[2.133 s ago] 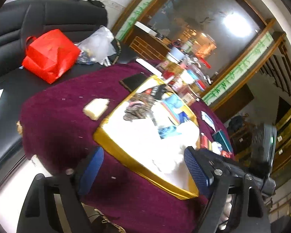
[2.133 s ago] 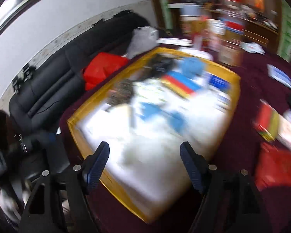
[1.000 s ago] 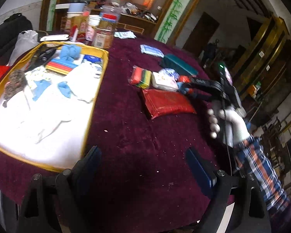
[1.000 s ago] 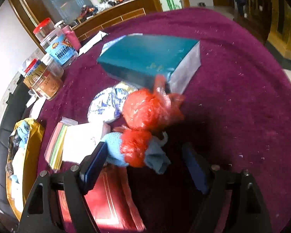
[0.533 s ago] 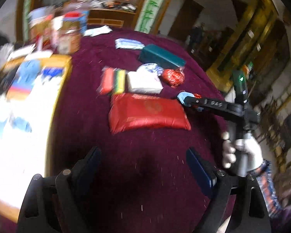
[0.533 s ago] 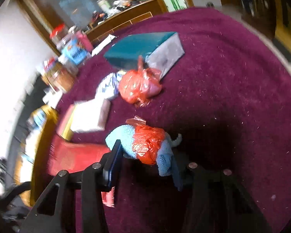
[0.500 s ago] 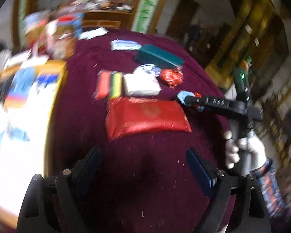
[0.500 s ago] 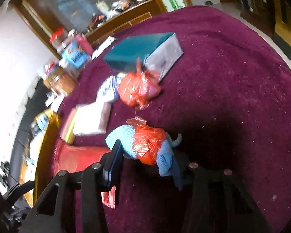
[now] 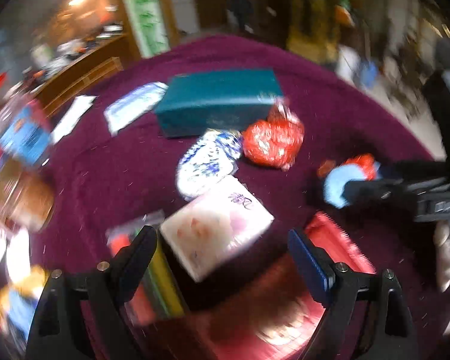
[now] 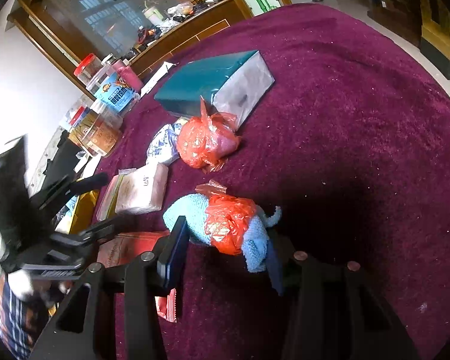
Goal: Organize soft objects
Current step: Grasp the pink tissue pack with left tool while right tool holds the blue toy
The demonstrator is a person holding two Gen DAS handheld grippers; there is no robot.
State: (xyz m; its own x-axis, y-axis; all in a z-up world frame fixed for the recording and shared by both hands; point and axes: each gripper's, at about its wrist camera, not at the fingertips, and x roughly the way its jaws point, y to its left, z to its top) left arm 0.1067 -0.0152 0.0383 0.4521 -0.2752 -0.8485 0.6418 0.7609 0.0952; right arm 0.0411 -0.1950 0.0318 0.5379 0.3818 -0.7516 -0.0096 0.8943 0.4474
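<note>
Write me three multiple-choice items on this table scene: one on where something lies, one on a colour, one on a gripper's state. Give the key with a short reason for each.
1. Where does the red plastic bag lie?
A. Against the near corner of the teal box
B. Inside a jar
C. On the floor

2. What colour is the cloth covering the table?
A. Green
B. White
C. Dark purple-red

3. How is the right gripper at this moment?
A. Wide open above bare cloth
B. Closed on the blue knitted bundle with red plastic around its middle
C. Closed on the teal box

Key: 1 A, the bag's knotted top overlaps the box's corner in the right wrist view. 2 C, purple-red pile fills both views. 3 B, its jaws have just been closing and both pads press the bundle's sides; the left gripper stands open over the pale tissue pack.
</note>
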